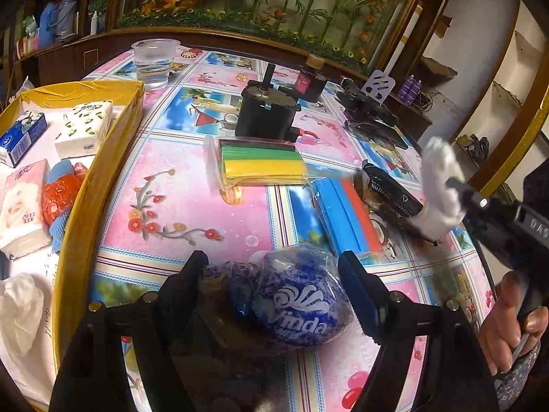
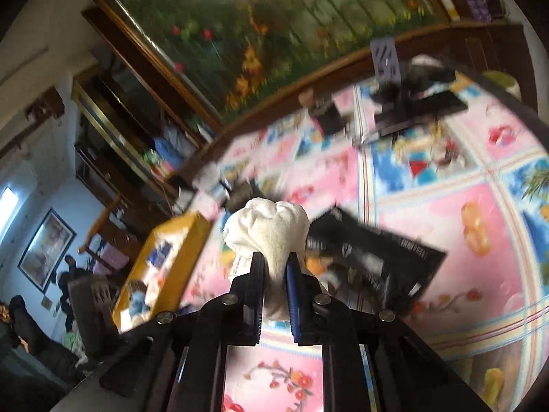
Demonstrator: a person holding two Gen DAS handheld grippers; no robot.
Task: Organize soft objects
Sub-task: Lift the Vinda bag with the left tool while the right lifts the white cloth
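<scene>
- We see the left gripper (image 1: 274, 292) holding a crinkly blue and white plastic pack (image 1: 295, 305) between its black fingers; the pack bulges round and soft, and both pads seem to press its sides near the front edge of the table (image 1: 164, 185)
- We see the right gripper (image 2: 274, 295) closed tight on a white cloth (image 2: 271, 230); its jaws pinch the cloth's narrow waist, and the fluffy, terry-like top puffs out above them in a rounded knot
- In the left wrist view the same cloth (image 1: 441, 185) hangs in the air over the right side of the table, clear of the surface, with a hand (image 1: 507, 322) on the grip below it
- The table wears a glossy plastic cover printed in pink and blue squares with flowers
- At its left edge sits a shallow yellow cardboard box (image 1: 103, 144); inside lie soft rectangular tissue packs, one white with yellow flowers (image 1: 85, 128), one blue (image 1: 22, 139), one pink and white (image 1: 22, 202), beside a crumpled red and blue bundle (image 1: 61, 199)
- Mid-table we find flat foam sheets, green and yellow in a clear bag (image 1: 260, 166), and a blue and orange strip (image 1: 346, 216) just right of them
- A shiny black packet (image 1: 391, 192) lies near the right edge
- A clear plastic cup (image 1: 154, 61) of water stands at the back edge
</scene>
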